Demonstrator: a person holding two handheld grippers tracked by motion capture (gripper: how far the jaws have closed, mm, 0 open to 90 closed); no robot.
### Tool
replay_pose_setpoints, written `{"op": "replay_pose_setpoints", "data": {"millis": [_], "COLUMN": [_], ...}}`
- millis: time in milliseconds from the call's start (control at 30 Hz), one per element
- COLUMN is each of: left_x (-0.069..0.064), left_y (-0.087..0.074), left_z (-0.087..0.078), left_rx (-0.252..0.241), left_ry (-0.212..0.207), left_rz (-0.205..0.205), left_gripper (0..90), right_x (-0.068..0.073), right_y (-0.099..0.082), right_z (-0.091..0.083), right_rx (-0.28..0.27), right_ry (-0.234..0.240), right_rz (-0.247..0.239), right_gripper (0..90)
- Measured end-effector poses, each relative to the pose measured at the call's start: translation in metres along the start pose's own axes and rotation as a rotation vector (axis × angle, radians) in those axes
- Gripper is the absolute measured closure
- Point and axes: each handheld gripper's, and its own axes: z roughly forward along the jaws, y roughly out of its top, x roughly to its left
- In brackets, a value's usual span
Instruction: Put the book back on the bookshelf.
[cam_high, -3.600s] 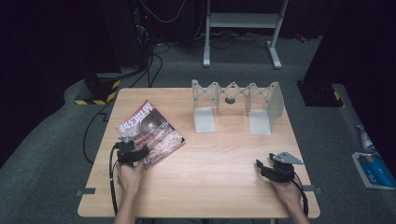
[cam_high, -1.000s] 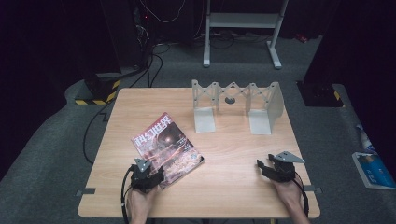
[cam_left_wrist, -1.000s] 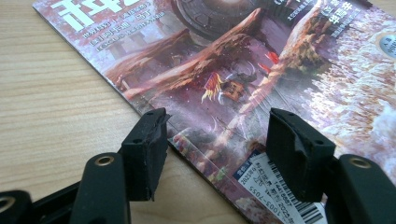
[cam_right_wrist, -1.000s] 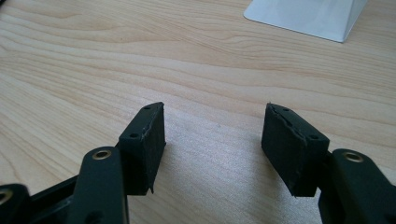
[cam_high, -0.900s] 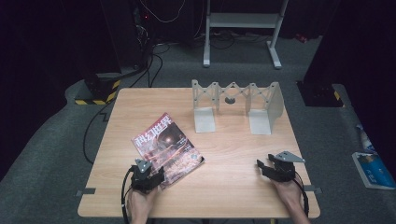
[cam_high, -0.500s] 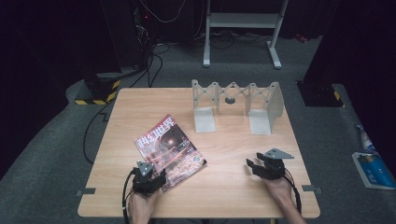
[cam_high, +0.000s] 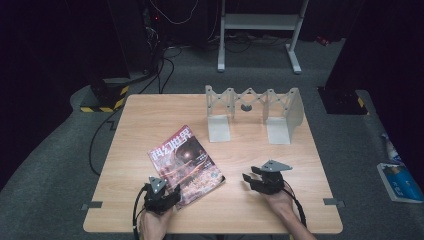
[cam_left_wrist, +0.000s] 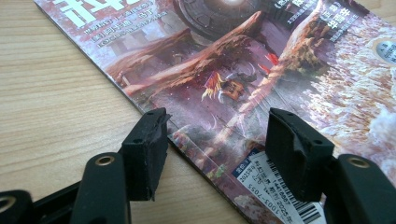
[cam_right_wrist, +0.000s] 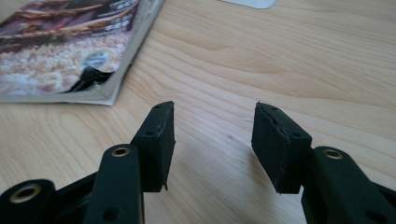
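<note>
Closing in on the magazine from both sides now. It lies flat on the table, toward the near left, cover up, turned at an angle, well short of the rack at the far side.

Left gripper sits at the magazine's near corner. In the left gripper view its jaws stand apart, straddling the cover's edge by the barcode, one pad over bare wood, the other over the print; nothing is pinched between them.

Right gripper is heading across toward the magazine's right edge, and its jaws have just been closing, yet they remain parted with only wood between them. In the right gripper view the magazine's corner lies ahead and to the side, near but not touching.

To do this well, I'd say keep the left pads steady as an anchor on that corner, bring the right in low and level, and slide one jaw under the page edge rather than stabbing at the cover. Too steep and it just shoves the magazine along.

Both forearms come in from the near edge, hands low, grippers pointing forward and slightly inward.
</note>
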Motion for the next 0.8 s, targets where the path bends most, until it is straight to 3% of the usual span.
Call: {"op": "replay_pose_setpoints", "data": {"millis": [400,633,800], "left_x": [-0.005,-0.007,-0.01], "left_y": [-0.004,-0.007,-0.008], "left_z": [-0.002,-0.004,-0.005], "left_rx": [-0.015,-0.021,-0.019], "left_ry": [-0.003,-0.009,-0.013], "left_rz": [-0.006,-0.005,0.0], "left_gripper": [39.2,39.3,39.3], "right_x": [0.033,0.045,0.051], "right_y": [0.025,0.035,0.038], "right_z": [0.023,0.039,0.051], "right_rx": [0.0,0.018,0.07], "right_ry": [0.125,0.171,0.181], "right_rz": [-0.003,-0.01,-0.031], "right_gripper": [50.9,49.5,48.3]}}
